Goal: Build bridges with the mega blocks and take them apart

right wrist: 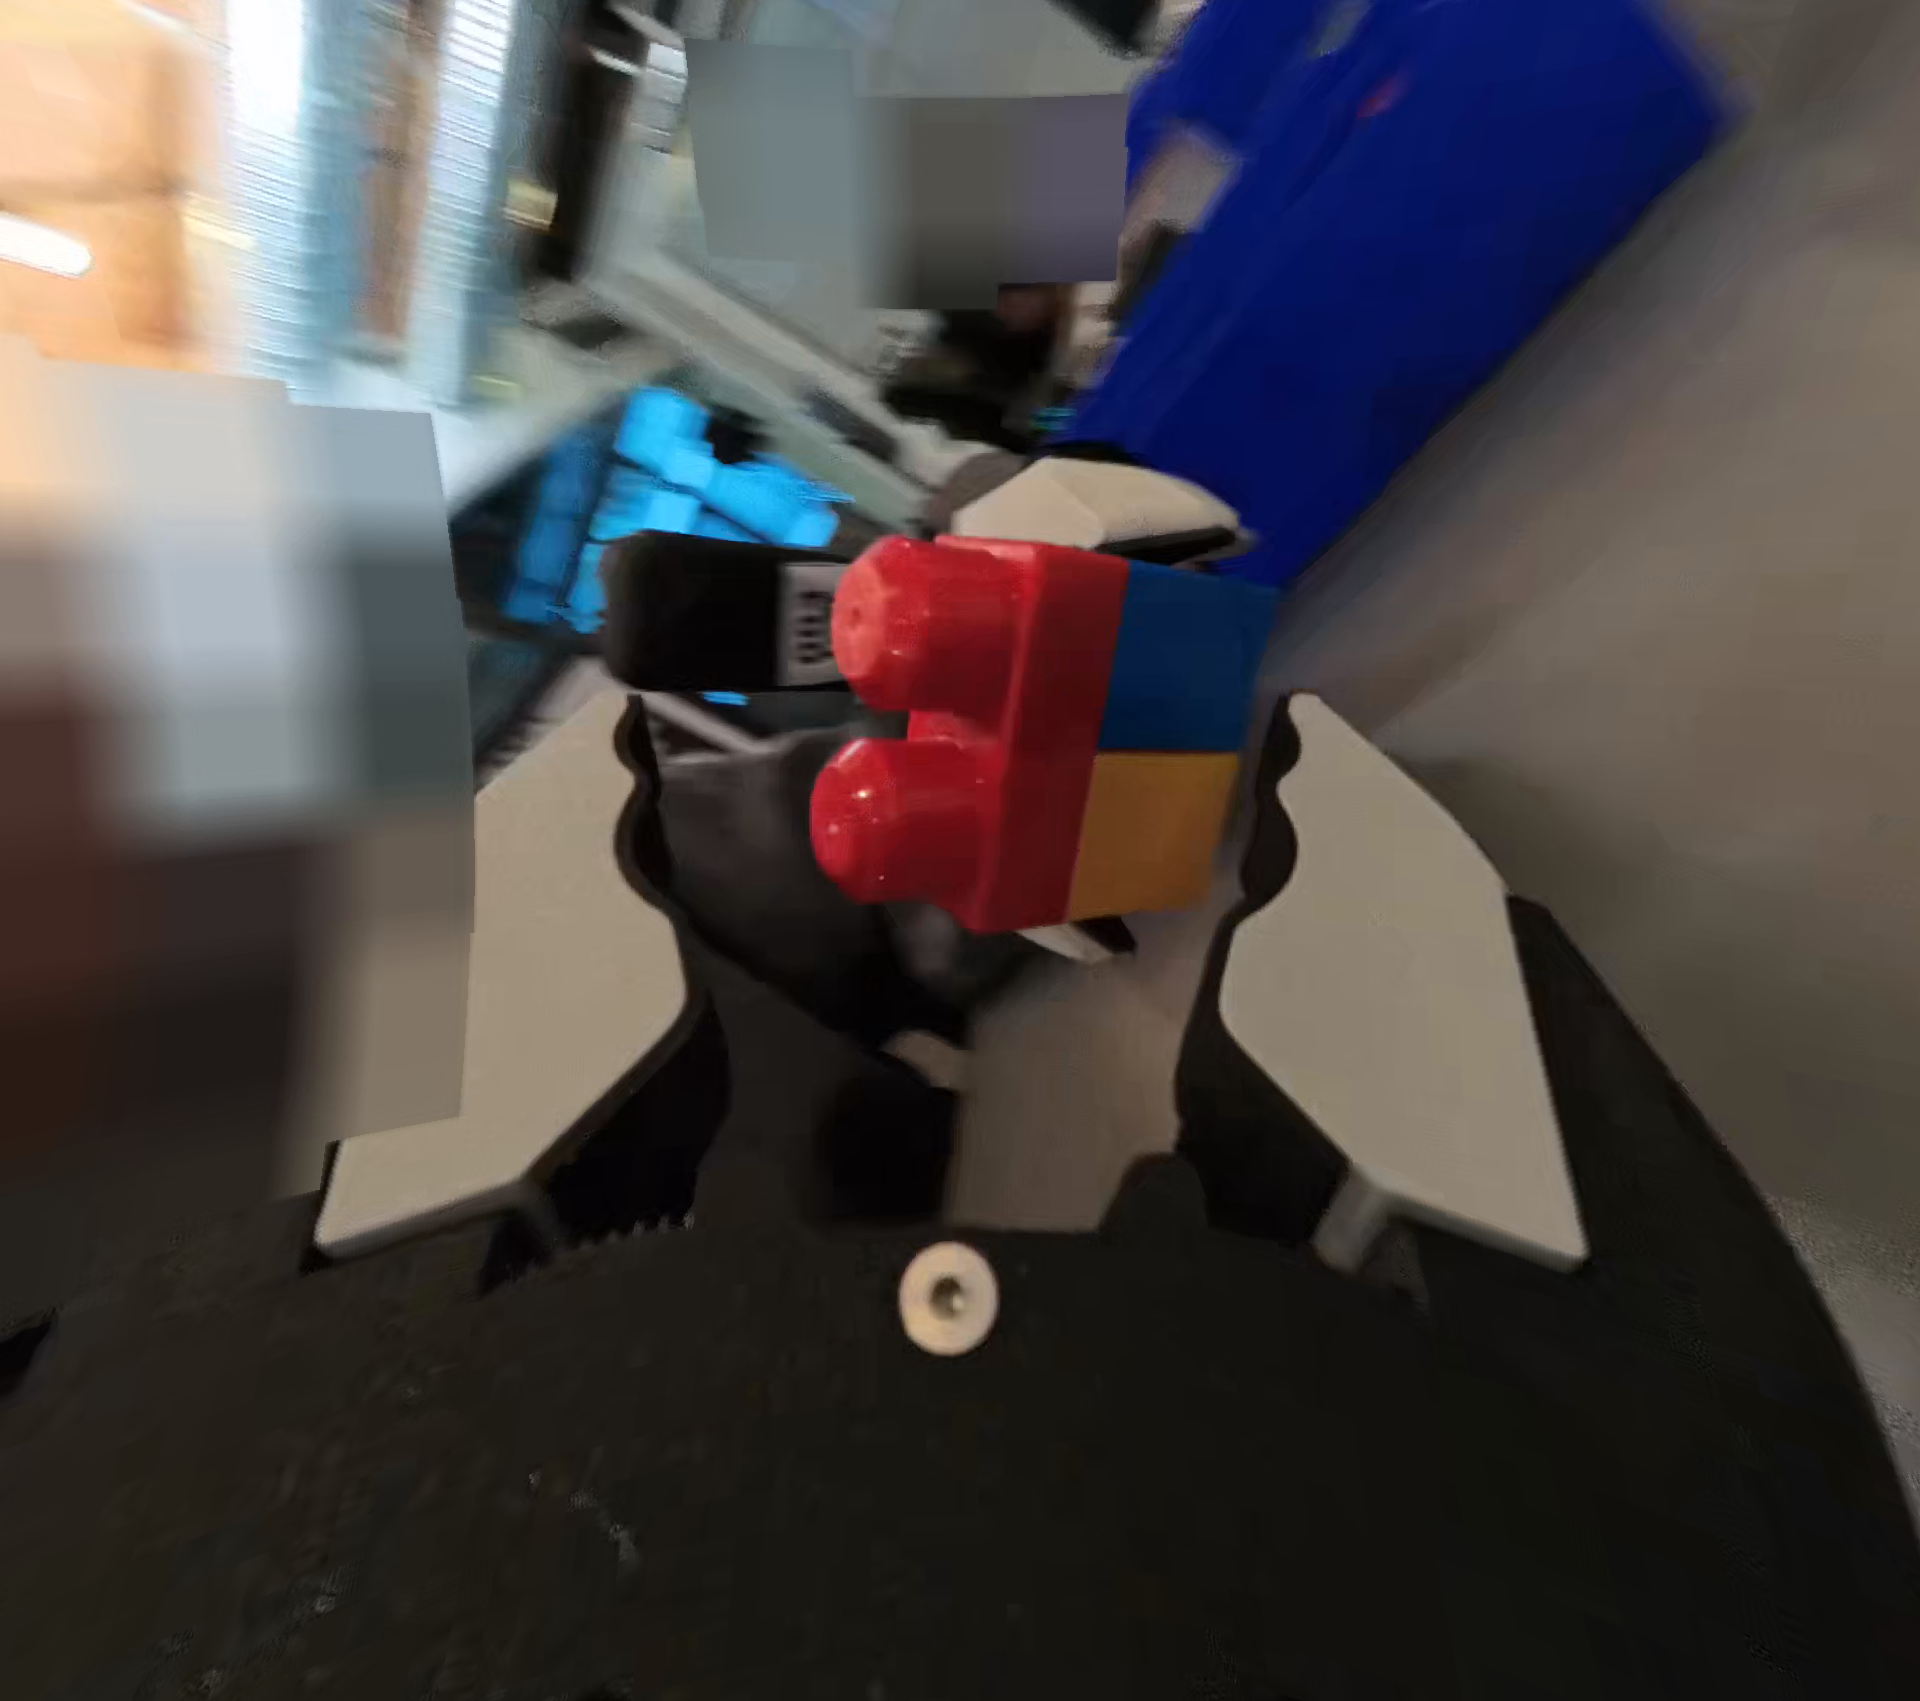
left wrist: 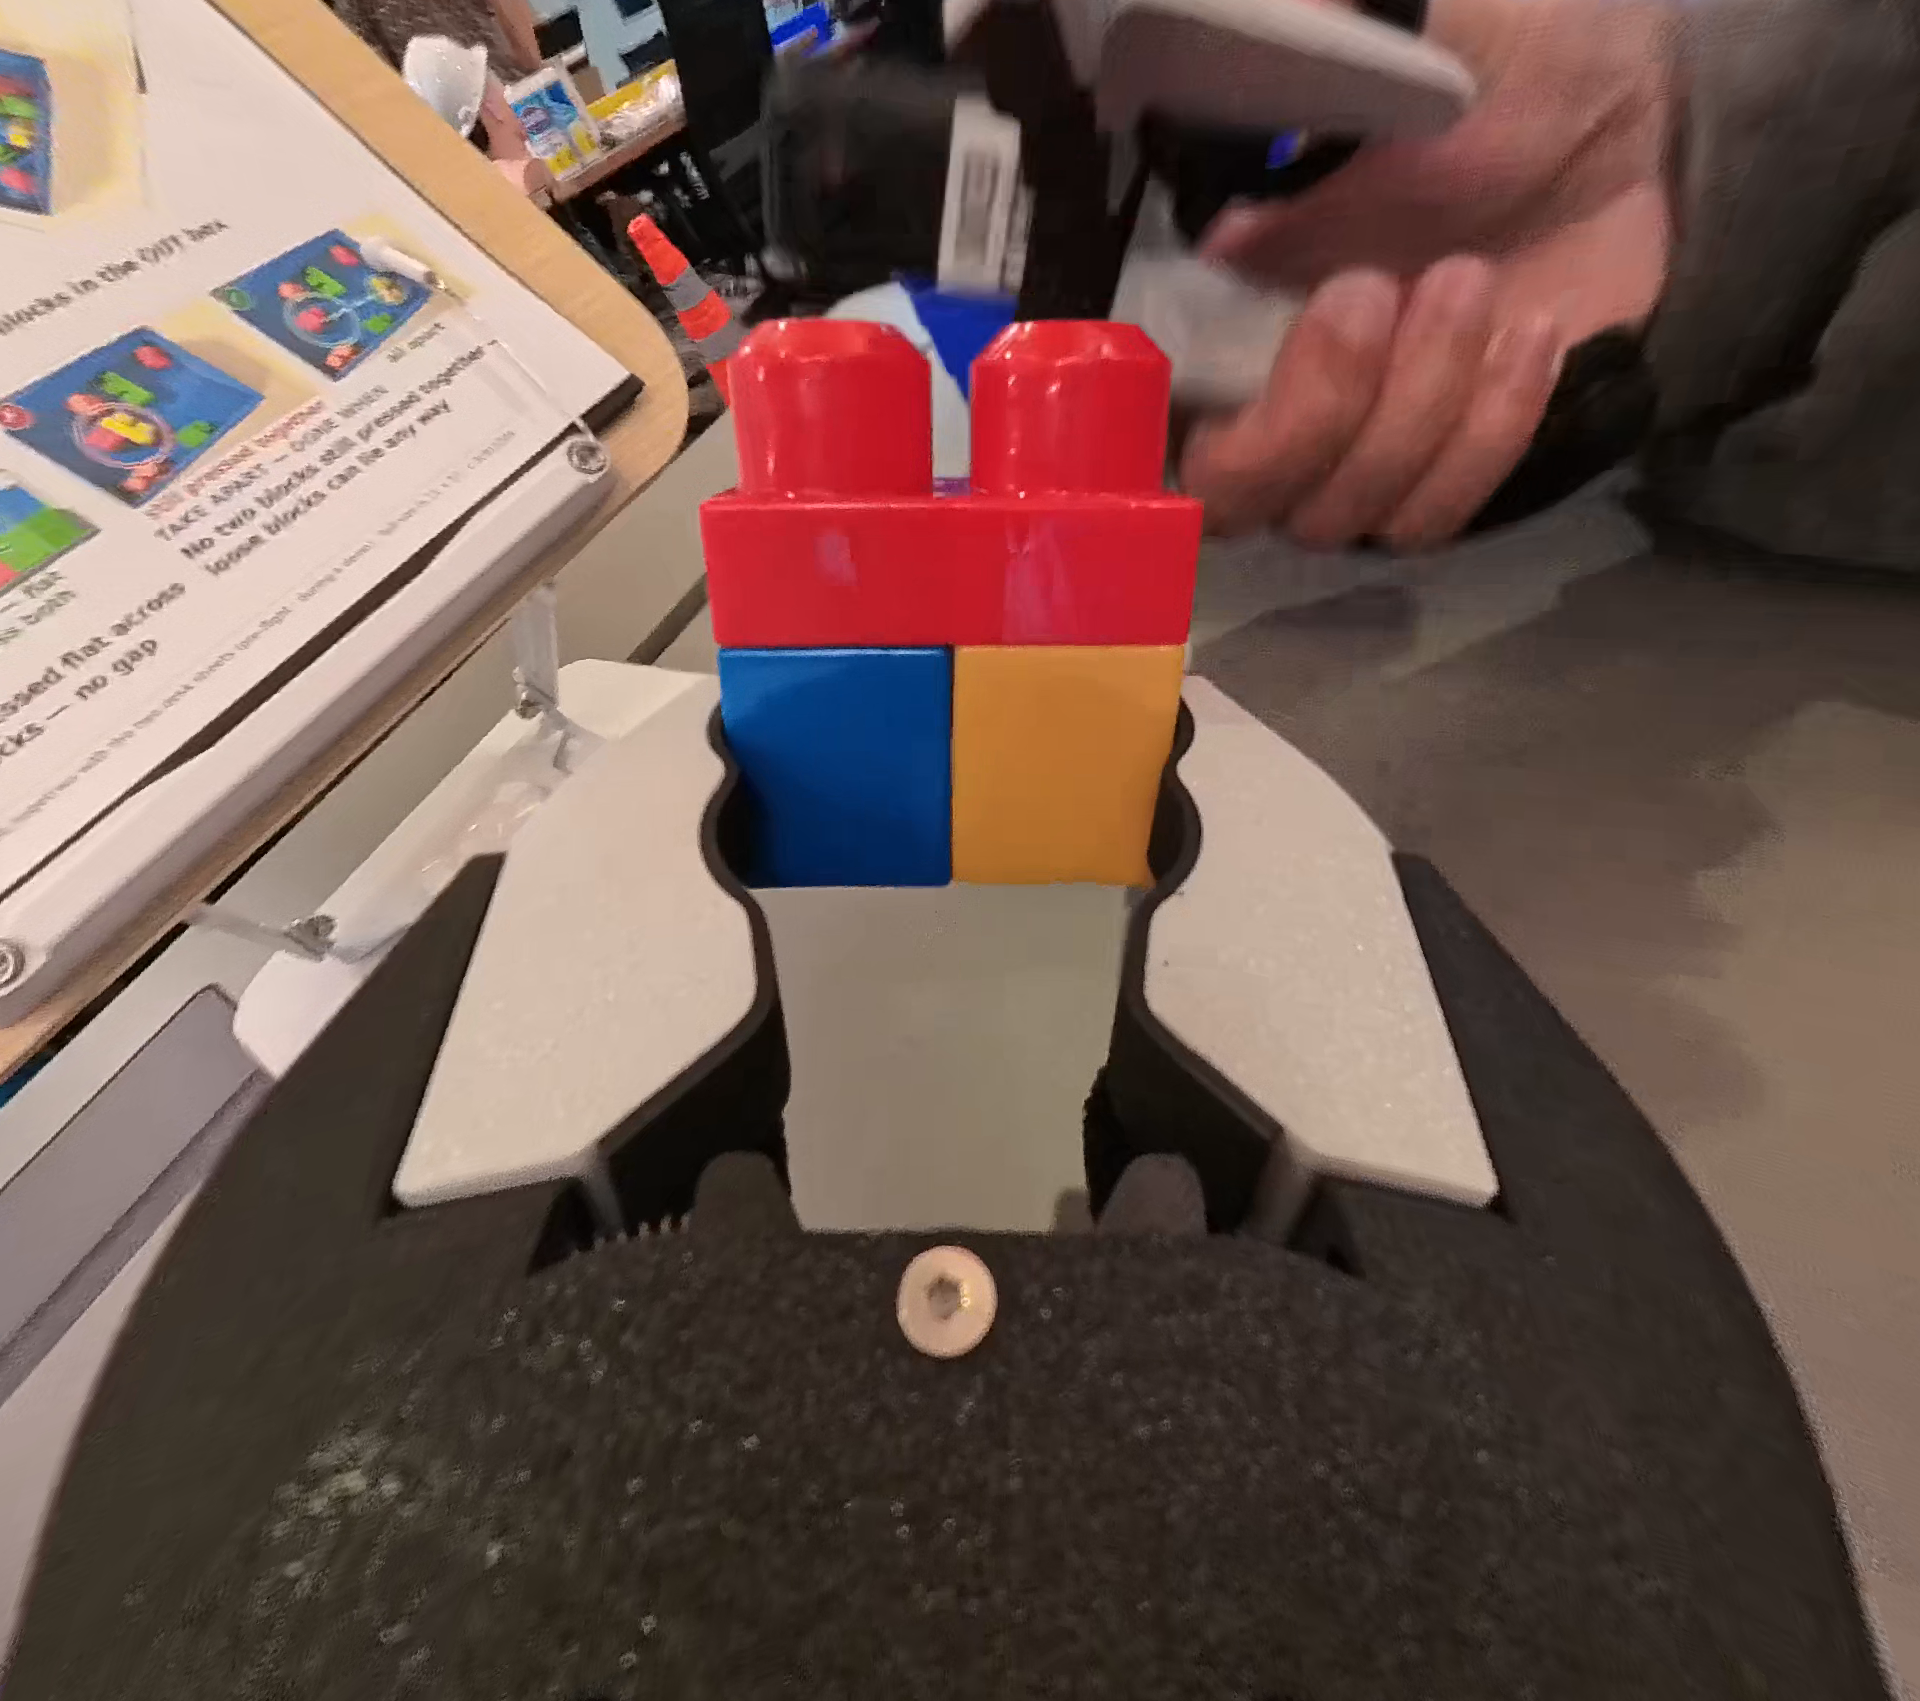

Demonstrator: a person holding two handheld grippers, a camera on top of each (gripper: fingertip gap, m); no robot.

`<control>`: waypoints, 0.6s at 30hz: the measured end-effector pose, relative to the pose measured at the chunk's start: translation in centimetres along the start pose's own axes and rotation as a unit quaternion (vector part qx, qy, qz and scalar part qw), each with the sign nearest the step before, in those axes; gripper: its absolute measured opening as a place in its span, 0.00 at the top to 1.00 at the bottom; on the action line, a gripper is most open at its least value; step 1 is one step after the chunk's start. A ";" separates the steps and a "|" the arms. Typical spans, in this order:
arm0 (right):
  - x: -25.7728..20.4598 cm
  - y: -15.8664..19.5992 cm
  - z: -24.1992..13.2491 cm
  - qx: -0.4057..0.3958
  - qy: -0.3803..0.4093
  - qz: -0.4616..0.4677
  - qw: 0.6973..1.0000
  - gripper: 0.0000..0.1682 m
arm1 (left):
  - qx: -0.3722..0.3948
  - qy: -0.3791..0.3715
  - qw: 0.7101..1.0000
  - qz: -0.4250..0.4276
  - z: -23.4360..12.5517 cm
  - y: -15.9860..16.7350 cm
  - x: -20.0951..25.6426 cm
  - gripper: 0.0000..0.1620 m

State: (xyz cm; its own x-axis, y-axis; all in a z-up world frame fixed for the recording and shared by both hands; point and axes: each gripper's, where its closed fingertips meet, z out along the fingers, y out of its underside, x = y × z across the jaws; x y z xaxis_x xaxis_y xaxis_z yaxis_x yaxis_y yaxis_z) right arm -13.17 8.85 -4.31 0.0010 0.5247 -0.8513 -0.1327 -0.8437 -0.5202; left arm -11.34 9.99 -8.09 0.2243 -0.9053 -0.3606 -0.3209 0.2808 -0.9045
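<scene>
The left gripper (left wrist: 951,778) has its two fingers clamped on the bridge: a blue block (left wrist: 836,763) and an orange block (left wrist: 1065,763) side by side between the jaws, with a red block (left wrist: 951,576) pressed across both, studs up in the left wrist view. The assembly is held off the grey table (left wrist: 1558,820), beside a tilted instruction board (left wrist: 312,404). The right gripper (right wrist: 956,810) stands with fingers apart and nothing between them; in its own view the bridge lies just ahead of the fingertips, studs to the left. That view is blurred, so contact cannot be told. In the left wrist view the person's hand (left wrist: 1455,280) carries it above and behind the bridge. The blocks look like hollow, rigid plastic: probably light, glossy and somewhat slippery on flat faces, not fragile. The stud joints likely hold by friction. For taking apart, the sensible hold is across the red block's flat sides below the studs, then a tilt-and-pull while the left keeps the two lower blocks.
</scene>
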 end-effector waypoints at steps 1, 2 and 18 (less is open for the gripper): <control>0.9 -0.2 -0.5 -0.014 0.081 -0.040 0.996 0.35 | -0.016 -0.004 1.000 0.001 0.2 0.6 -0.1 0.54; 1.8 -0.6 -1.1 -0.024 0.159 -0.080 0.984 0.36 | -0.031 -0.012 0.999 0.002 0.4 1.2 -0.3 0.54; 5.0 0.4 -3.0 -0.093 0.403 -0.137 0.900 0.78 | -0.111 -0.027 0.994 -0.001 1.3 4.2 0.4 0.53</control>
State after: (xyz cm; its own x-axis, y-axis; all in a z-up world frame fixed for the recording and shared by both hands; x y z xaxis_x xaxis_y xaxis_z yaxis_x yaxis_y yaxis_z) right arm -10.30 10.76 -8.97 0.7365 0.5268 -0.4242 0.1502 -0.7389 -0.6569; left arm -11.40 11.25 -12.27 0.2720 -0.8855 -0.3768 -0.5135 0.1975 -0.8350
